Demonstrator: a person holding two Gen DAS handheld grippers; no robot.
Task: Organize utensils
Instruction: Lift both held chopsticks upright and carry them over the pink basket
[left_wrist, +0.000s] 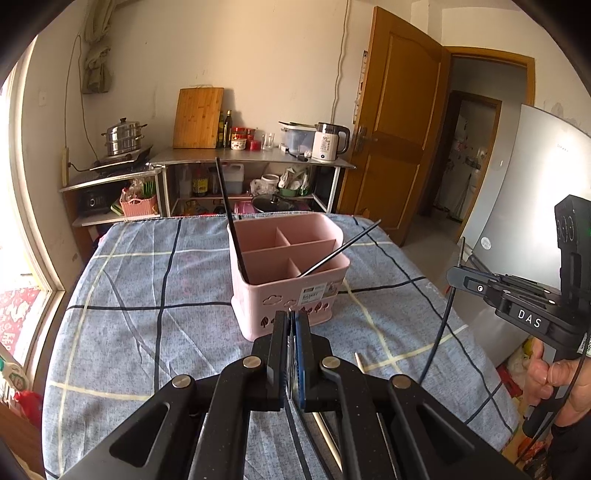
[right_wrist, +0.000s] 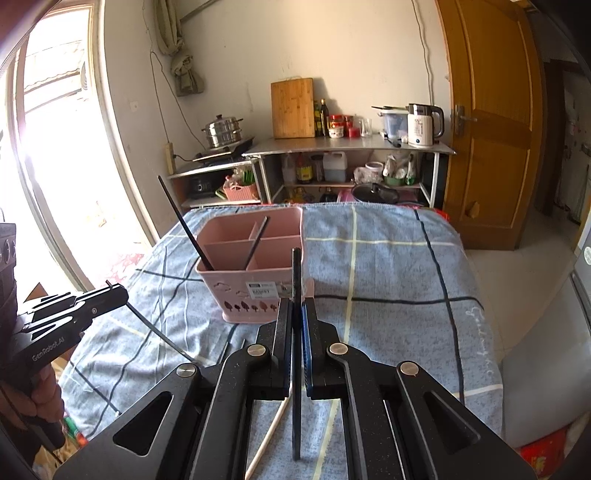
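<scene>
- Nearest in the left wrist view, the left gripper (left_wrist: 291, 325) has its jaws drawn together, with something thin and dark between the pads; a dark stick hangs from it in the right wrist view, so it seems to grip a chopstick, though here I cannot tell for certain.
- Beyond it, in the middle of the checked cloth (left_wrist: 147, 295), stands the pink basket (left_wrist: 288, 273), with two black chopsticks leaning in its near compartments, one (left_wrist: 231, 221) at the left wall, one (left_wrist: 340, 249) slanting out to the right.
- At the right edge, the right gripper (left_wrist: 456, 275) holds a black chopstick (left_wrist: 443, 317) roughly upright.
- Right wrist view: those jaws stand narrow, clamped on that chopstick partway along, its tip rising in front of the basket's near right corner.
- A pale chopstick (right_wrist: 271, 430) lies on the cloth below, near the camera.
- Judged by look, these sticks are light, stiff and smooth; gripped mid-length they may pivot or slip, so a hold nearer the upper end should steer the tip down into a compartment more surely.
</scene>
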